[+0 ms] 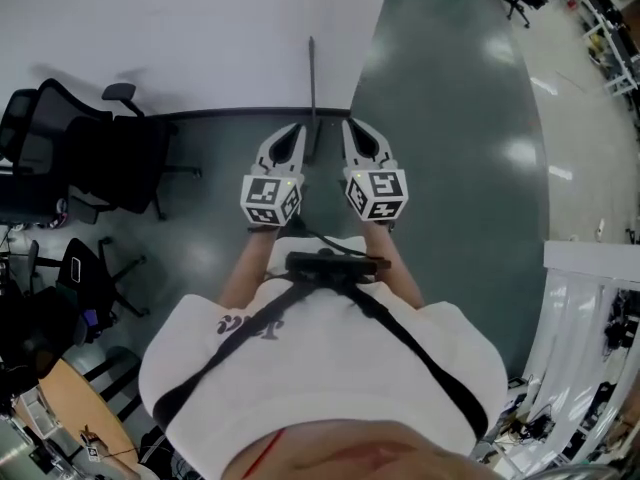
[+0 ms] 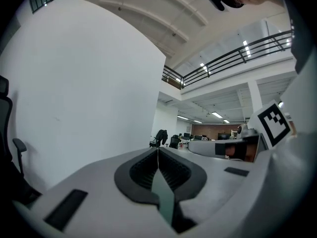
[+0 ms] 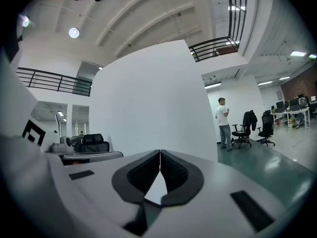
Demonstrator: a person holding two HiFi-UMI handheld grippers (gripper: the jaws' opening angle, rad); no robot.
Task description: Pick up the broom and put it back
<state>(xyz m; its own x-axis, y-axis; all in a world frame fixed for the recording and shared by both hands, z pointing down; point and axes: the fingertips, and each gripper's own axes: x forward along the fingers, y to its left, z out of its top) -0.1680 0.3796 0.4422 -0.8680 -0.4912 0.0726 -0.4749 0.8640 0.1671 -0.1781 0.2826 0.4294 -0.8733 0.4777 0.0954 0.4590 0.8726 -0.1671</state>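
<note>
The broom point(image 1: 312, 88) is a thin dark stick that stands upright against the white wall, straight ahead of me. Its lower end sits on the green floor between the tips of my two grippers. My left gripper point(image 1: 296, 130) is just left of it and my right gripper point(image 1: 351, 128) just right, both held level and side by side. Both are shut with nothing in them. In the left gripper view the jaws point(image 2: 158, 151) meet in a closed line, and likewise in the right gripper view point(image 3: 160, 153). Neither gripper view shows the broom.
A white wall point(image 1: 200, 38) fills the front, with a dark skirting line at its foot. Black office chairs point(image 1: 90, 158) stand to my left. Green floor point(image 1: 450, 118) runs on past the wall's right corner. A person point(image 3: 224, 120) and more chairs point(image 3: 247, 125) stand far off there.
</note>
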